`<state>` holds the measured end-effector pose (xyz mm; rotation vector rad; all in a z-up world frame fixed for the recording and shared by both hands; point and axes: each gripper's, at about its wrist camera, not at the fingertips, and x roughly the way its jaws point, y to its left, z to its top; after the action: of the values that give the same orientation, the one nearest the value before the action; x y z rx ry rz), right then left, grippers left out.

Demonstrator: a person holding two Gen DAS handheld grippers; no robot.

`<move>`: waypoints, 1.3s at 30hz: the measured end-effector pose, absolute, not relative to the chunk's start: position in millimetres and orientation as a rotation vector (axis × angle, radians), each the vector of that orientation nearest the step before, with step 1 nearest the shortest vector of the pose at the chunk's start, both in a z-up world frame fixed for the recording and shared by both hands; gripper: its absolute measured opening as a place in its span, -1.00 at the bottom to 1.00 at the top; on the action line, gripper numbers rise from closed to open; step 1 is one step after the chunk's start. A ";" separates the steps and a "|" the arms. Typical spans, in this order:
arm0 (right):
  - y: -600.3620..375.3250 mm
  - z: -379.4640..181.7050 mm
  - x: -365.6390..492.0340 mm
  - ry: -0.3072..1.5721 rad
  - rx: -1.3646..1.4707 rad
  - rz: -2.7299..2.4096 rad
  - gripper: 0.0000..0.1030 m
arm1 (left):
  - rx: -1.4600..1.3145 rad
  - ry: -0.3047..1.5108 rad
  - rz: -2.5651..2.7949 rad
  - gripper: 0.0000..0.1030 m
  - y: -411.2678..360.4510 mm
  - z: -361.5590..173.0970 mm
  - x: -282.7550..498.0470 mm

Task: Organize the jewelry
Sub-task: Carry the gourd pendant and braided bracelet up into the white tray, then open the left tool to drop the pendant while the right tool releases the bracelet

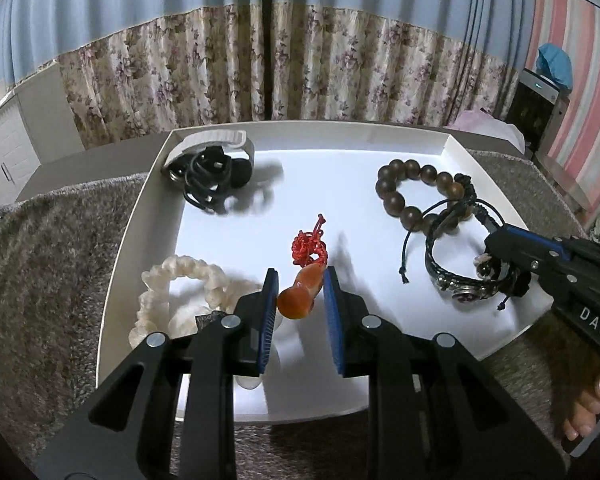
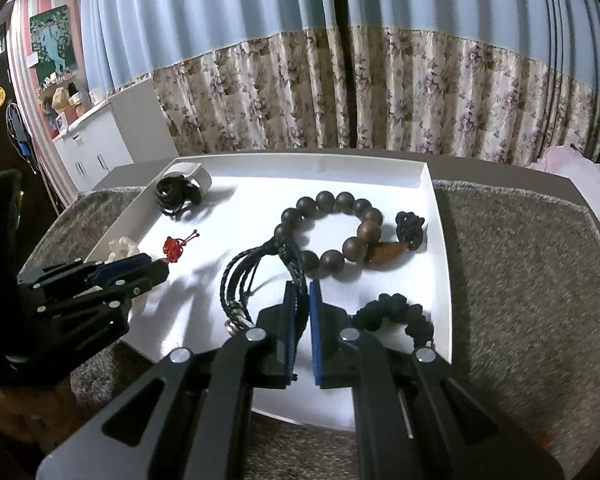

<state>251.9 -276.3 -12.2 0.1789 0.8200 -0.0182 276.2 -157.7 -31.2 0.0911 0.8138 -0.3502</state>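
**Two grippers work over a white jewelry tray**

A shallow white tray (image 1: 148,216) with low upright walls sits on a shaggy grey-brown rug (image 1: 52,264). The left gripper (image 1: 300,280) has its ribbed blue pads on either side of a smooth, glossy orange pendant (image 1: 300,296), which hangs from a knotted red cord (image 1: 310,246); the pads sit close against the stone, though whether they press it firmly cannot be told. Just left of this gripper lies a chunky cream bracelet (image 1: 172,296) of irregular, pearly pieces.

The right gripper (image 2: 302,292) is nearly closed, its pads pinching the braided black leather bracelet (image 2: 240,280), a bundle of woven cords with small metal fittings. In the left wrist view this bracelet shows a round silver ornament (image 1: 466,292).

Behind it rests a ring of round, matte dark wooden beads (image 2: 340,216) with a black knotted tassel (image 2: 410,228) at one end. A coiled black braided band (image 2: 396,312) lies near the tray's right wall. In the far left corner, tangled black elastic loops (image 1: 208,176) sit against a curved white ribbed piece (image 1: 212,142).

Floral curtains (image 1: 300,64) hang behind.
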 end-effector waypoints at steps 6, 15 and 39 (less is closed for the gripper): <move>-274.8 -21.9 253.2 0.842 0.174 -0.026 -0.88 | 0.102 0.822 -0.350 -0.58 -163.9 -37.3 276.6; -275.7 -31.9 255.4 0.858 0.171 -0.045 -0.88 | 0.106 0.834 -0.351 -0.58 -168.2 -44.8 278.8; -275.4 -40.8 258.1 0.861 0.180 -0.044 -0.81 | 0.088 0.837 -0.346 -0.21 -165.5 -50.1 282.0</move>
<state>258.1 -275.4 -40.8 0.1799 0.8609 -0.0437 282.0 -165.5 -50.1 0.0880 0.8374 -0.3458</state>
